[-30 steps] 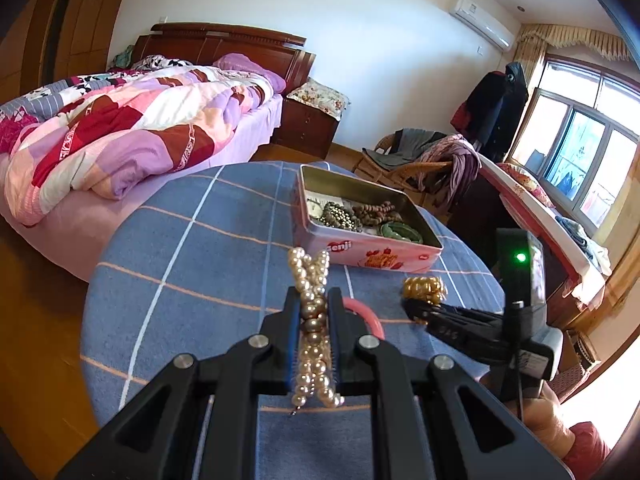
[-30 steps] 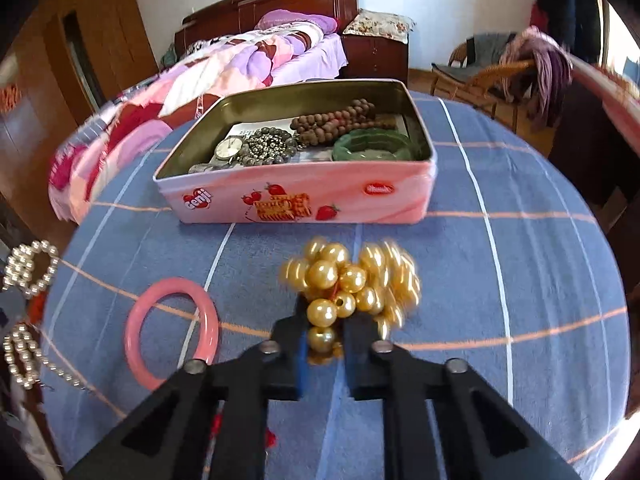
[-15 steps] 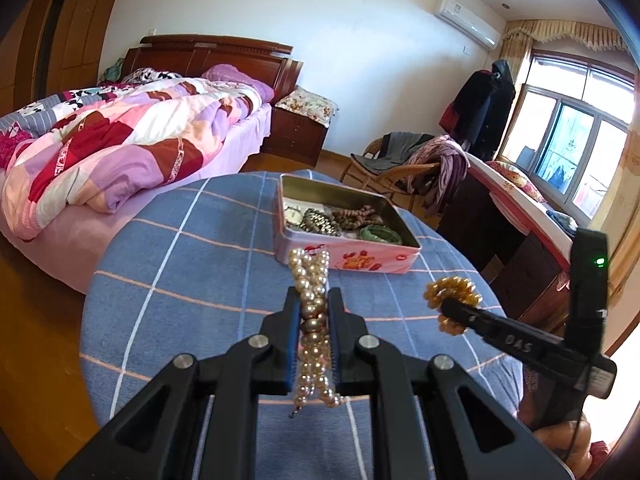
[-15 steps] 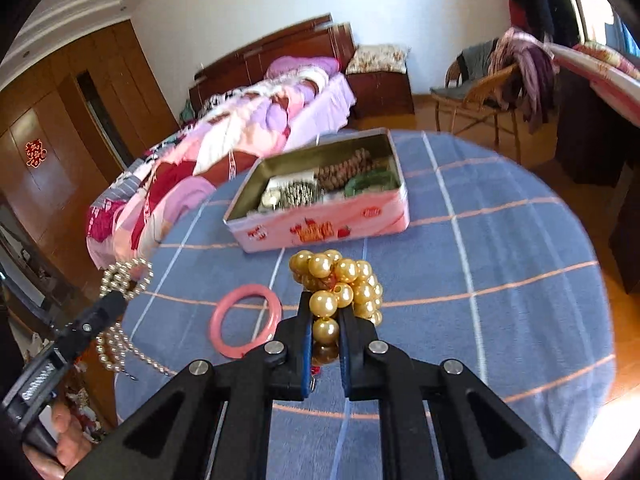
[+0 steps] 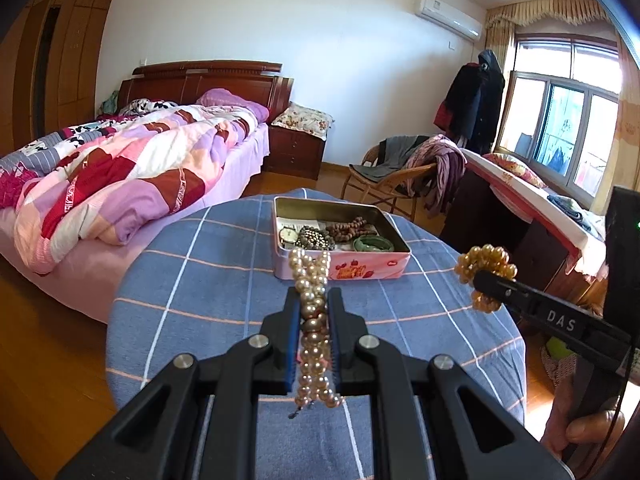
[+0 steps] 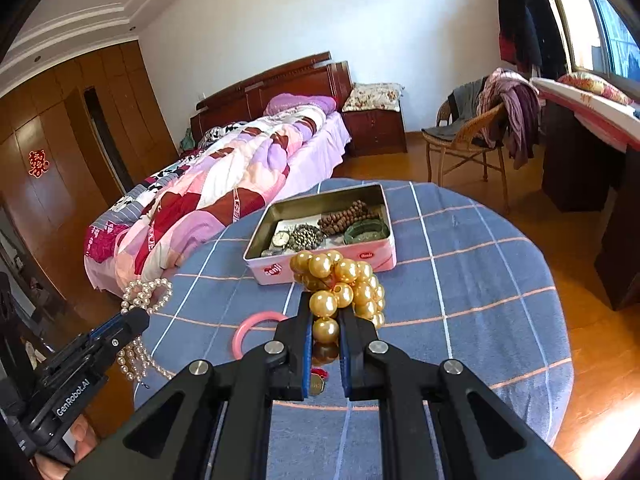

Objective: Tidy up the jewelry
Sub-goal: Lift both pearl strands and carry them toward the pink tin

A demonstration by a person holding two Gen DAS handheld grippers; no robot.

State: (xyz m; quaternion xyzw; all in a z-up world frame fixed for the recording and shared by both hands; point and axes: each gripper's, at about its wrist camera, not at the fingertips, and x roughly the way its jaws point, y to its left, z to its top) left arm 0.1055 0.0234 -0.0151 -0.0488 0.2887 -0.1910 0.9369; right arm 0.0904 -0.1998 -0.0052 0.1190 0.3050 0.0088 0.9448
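Pearl strand sits clamped between the left gripper's fingers; gold bead cluster is pinched in the right gripper. Beyond, above the blue tabletop, lie a pink bangle and the open tin.

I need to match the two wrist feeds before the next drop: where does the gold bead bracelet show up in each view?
Left wrist view: the gold bead bracelet is at the right edge, clamped at the tip of the right claw, right of the tin.
Right wrist view: the gold bead bracelet is at centre, pinched in that same claw, just in front of the tin.
Shared landmark: the pink tin on the blue checked tablecloth.
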